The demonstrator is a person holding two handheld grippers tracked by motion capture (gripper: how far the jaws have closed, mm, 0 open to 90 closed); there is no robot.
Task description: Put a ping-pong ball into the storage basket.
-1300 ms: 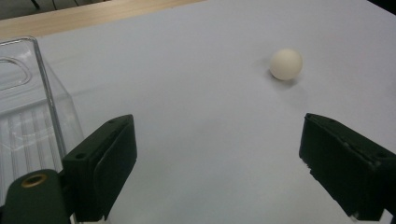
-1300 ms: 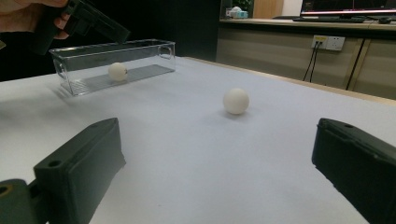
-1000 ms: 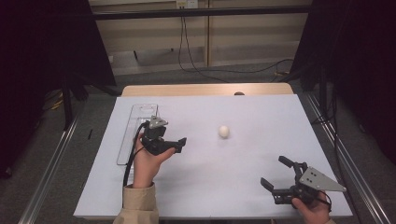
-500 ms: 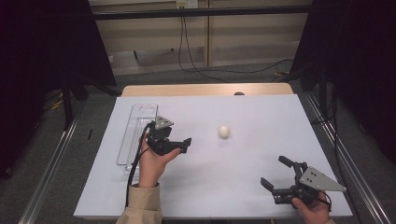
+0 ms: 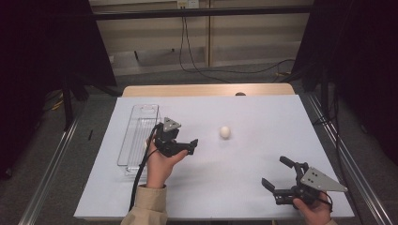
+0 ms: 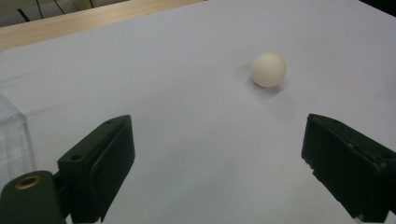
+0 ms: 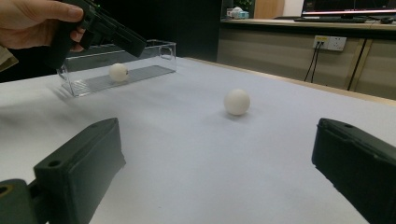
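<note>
A white ball point(image 5: 225, 132) lies alone near the middle of the white table point(image 5: 244, 108). My left gripper point(image 5: 187, 143) hovers just right of a clear plastic tray point(image 5: 136, 126), open and pointing toward that ball point(image 6: 268, 69), which lies ahead and to the right of its empty jaws point(image 6: 219, 140). At the near right corner my right gripper point(image 5: 275, 171) is open too, with nothing between its jaws point(image 7: 219, 140); it faces the ball point(image 7: 236, 101). A second white ball point(image 7: 118, 72) rests inside the tray point(image 7: 144, 72), below the left gripper point(image 7: 112, 32).
The tray's clear corner point(image 6: 11, 140) sits close to the left gripper's left jaw. A strip of wooden tabletop point(image 5: 206, 90) runs along the far edge. Metal rails point(image 5: 51, 168) flank the table, and cables point(image 5: 197, 65) lie on the floor behind it.
The left hand has drifted a little to the right, away from the tray and toward the loose ball. The right hand has stayed where it was.
</note>
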